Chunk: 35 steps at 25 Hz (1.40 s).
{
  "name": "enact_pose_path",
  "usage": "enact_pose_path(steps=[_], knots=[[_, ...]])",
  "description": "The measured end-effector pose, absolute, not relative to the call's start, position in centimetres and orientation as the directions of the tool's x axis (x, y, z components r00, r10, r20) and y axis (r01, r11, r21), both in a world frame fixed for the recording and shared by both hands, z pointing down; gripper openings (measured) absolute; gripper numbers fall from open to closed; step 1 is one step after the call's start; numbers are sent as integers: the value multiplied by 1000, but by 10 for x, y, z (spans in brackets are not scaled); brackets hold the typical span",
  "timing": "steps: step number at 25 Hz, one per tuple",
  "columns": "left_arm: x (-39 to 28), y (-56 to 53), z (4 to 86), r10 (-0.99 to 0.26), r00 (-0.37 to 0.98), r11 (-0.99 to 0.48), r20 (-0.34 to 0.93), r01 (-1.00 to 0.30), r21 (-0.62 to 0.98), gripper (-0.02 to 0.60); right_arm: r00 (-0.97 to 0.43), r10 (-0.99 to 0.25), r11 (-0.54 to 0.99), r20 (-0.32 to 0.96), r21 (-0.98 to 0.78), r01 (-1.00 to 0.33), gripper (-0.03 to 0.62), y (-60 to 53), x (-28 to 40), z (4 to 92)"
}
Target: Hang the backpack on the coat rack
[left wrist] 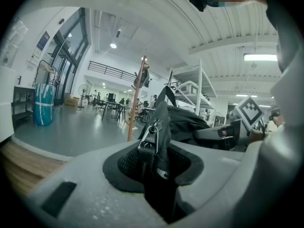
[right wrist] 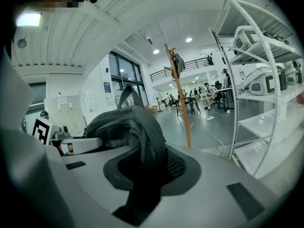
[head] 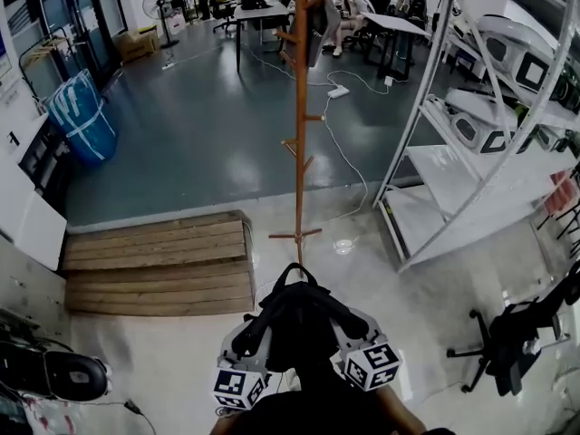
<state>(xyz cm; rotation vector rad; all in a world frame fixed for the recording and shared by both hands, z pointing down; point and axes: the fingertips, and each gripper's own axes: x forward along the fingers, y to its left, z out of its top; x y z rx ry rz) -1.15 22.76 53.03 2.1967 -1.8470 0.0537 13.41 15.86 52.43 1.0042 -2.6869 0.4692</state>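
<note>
Backpack (head: pixel 294 326) clamped by left gripper (left wrist: pixel 154 151), right gripper (right wrist: pixel 145 167).

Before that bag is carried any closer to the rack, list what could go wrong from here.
The coat rack is a thin pole on a small foot with a dark garment already at its top; the backpack, gripped by the left gripper and right gripper, might tip it if hung on one side. A white cable trails over the floor beside the foot and could catch a step.

no legible text, no readable signs
</note>
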Motion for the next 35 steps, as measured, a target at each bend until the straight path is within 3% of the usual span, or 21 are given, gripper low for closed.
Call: enact_pose_path(steps=[17,35], knots=[[-56,86,519,-970,134,-97,203,-978,182,117,-776,-545,748,317,-235,-621,77,14,85,513],[-53,16,498,-980,116,-85,160,-979,187,115,-794,-539,770,282,-217,-600,77,-58,86,491]])
